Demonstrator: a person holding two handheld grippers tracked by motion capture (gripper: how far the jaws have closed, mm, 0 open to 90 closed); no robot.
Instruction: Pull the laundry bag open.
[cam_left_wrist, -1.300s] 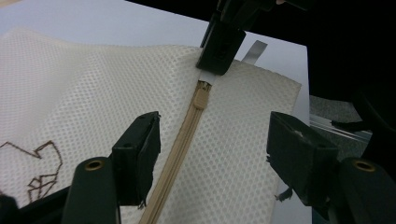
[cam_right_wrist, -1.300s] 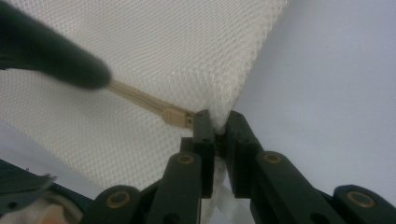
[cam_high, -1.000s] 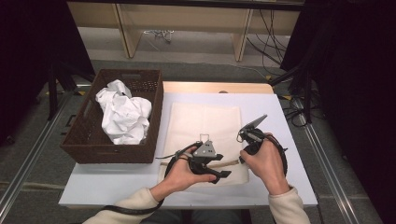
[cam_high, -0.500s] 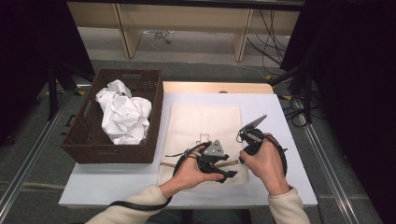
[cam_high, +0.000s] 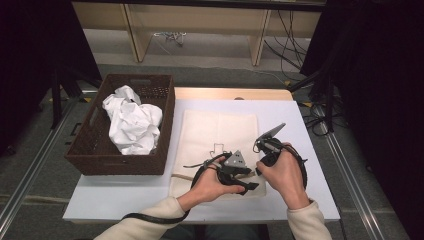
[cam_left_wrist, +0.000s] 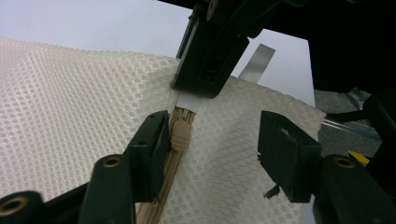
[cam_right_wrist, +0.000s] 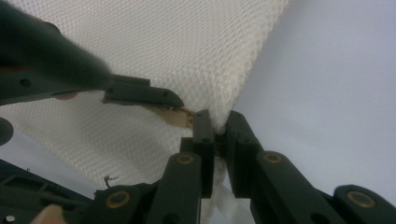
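Flat cream mesh zipper bag (cam_high: 220, 135)

Cream sleeves (cam_high: 150, 222); black jaws with brass screws (cam_right_wrist: 186, 159)

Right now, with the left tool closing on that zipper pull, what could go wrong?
1. The left tool has just been closing, but the zipper pull sits against one pad, off-centre; it may slip out.
2. The right tool pinches only the mesh bag corner; pulling could tug the fabric free.

Bright overhead light, dark surroundings, blurred close foregrounds.
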